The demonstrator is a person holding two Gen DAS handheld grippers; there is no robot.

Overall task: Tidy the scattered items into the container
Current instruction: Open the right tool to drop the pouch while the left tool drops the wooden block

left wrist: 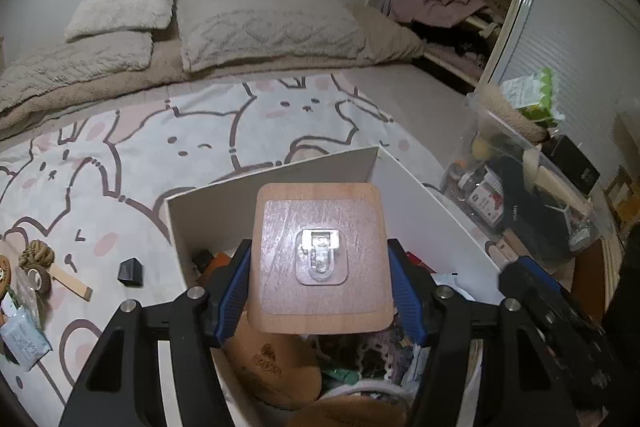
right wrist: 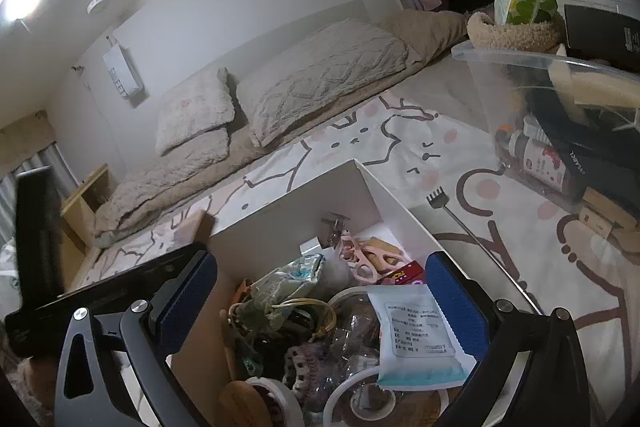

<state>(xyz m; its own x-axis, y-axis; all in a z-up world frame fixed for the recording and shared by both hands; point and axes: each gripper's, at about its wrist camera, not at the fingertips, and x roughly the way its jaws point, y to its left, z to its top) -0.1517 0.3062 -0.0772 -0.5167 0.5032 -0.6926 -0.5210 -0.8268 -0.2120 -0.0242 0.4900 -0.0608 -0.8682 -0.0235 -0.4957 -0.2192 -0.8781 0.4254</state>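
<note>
Wooden block (left wrist: pixel 320 255) sits clamped between the left gripper's (left wrist: pixel 320 287) blue pads at frame centre, above the white box (left wrist: pixel 420 203), so letting go comes next, while the right gripper (right wrist: pixel 320 307) hangs wide and empty.

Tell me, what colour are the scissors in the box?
Pale pink scissors, clearest in the right wrist view.

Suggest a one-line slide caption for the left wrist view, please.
Left gripper holding a square wooden board with a clear stick-on hook above the white box of gathered clutter on the bed.
</note>
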